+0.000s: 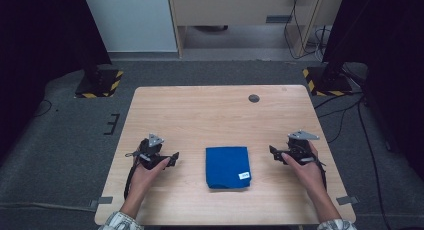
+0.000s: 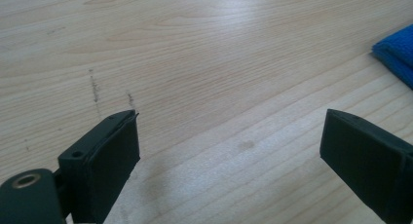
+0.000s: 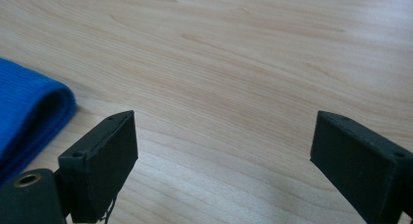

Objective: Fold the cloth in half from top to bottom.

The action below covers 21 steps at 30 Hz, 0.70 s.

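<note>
Between two wide-open, empty hand-held grippers, left hand-held gripper [image 1: 172, 157] and right hand-held gripper [image 1: 274, 152], lies one folded blue cloth [image 1: 227, 166].

One folded blue cloth [image 1: 228, 166], two hand-held grippers, one table [image 1: 210, 115].

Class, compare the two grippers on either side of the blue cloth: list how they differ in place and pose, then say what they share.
The left gripper lies left of the blue cloth and points right at it; the right gripper lies right of it and points left. The left gripper sits slightly nearer the person, the right gripper slightly farther up the table. Both are hand-held, open, empty and clear of the cloth.
</note>
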Each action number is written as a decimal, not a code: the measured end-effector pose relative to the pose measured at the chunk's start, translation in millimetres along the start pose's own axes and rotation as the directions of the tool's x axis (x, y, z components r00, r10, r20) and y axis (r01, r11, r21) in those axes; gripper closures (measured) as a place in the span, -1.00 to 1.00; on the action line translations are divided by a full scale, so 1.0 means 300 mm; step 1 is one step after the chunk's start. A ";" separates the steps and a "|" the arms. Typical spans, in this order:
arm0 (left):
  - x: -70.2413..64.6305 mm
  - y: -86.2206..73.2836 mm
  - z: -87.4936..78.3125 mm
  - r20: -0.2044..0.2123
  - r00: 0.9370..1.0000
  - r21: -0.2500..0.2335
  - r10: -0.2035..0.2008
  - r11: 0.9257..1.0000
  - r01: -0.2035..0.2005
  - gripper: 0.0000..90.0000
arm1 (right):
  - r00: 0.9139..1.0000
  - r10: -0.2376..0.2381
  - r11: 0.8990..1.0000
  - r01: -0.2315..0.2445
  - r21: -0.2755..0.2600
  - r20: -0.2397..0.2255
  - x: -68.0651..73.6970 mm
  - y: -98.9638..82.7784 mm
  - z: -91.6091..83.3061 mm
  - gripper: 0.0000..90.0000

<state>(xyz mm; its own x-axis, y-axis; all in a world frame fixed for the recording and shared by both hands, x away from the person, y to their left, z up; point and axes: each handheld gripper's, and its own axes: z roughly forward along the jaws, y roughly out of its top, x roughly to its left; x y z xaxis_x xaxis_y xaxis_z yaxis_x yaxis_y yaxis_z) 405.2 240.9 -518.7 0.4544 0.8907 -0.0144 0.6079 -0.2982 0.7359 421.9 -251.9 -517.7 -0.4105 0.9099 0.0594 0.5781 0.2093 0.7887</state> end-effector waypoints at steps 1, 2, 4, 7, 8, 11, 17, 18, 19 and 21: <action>0.005 -0.002 0.004 -0.004 1.000 0.005 -0.003 1.000 0.003 -0.86 | 1.000 0.004 1.000 -0.004 0.009 0.000 -0.007 -0.002 0.006 -0.78; 0.008 -0.005 0.007 -0.006 1.000 0.010 -0.007 1.000 0.007 -0.87 | 1.000 0.013 1.000 -0.013 0.015 0.009 -0.013 -0.005 0.015 -0.78; 0.013 -0.012 0.014 -0.006 1.000 0.025 -0.006 1.000 0.006 -0.87 | 1.000 0.019 0.999 -0.020 0.028 0.014 -0.020 -0.009 0.023 -0.79; 0.012 -0.023 0.025 -0.009 1.000 0.050 0.000 0.999 0.001 -0.88 | 0.999 0.019 0.998 -0.021 0.062 0.029 -0.030 -0.019 0.040 -0.79; 0.011 -0.025 0.028 -0.009 1.000 0.057 0.007 0.998 -0.007 -0.89 | 0.999 0.020 0.997 -0.022 0.071 0.028 -0.032 -0.021 0.044 -0.79; 0.007 -0.028 0.038 -0.013 1.000 0.070 0.017 0.997 -0.016 -0.89 | 0.999 0.020 0.994 -0.023 0.103 0.032 -0.036 -0.030 0.058 -0.81; 0.000 -0.032 0.044 -0.008 1.000 0.072 0.021 0.997 -0.021 -0.92 | 0.997 -0.019 0.994 0.011 0.108 0.072 -0.024 -0.034 0.070 -0.84; -0.001 -0.036 0.046 -0.004 1.000 0.062 0.021 0.998 -0.021 -0.96 | 0.997 -0.021 0.994 0.013 0.108 0.073 -0.018 -0.033 0.073 -0.85; -0.001 -0.039 0.047 -0.003 1.000 0.057 0.023 0.998 -0.023 -0.97 | 0.997 -0.023 0.994 0.016 0.113 0.067 -0.015 -0.033 0.072 -0.85; -0.002 -0.041 0.047 -0.002 1.000 0.052 0.024 0.998 -0.024 -0.99 | 0.998 -0.027 0.994 0.019 0.111 0.063 -0.012 -0.035 0.071 -0.85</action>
<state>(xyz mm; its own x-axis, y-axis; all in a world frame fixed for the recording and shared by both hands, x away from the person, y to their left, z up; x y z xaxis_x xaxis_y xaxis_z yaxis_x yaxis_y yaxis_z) 406.7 239.3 -537.3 0.4674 0.8840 0.0047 0.6300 -0.3368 0.6998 432.3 -249.7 -539.2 -0.3801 0.9249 -0.0005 0.6447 0.2653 0.7169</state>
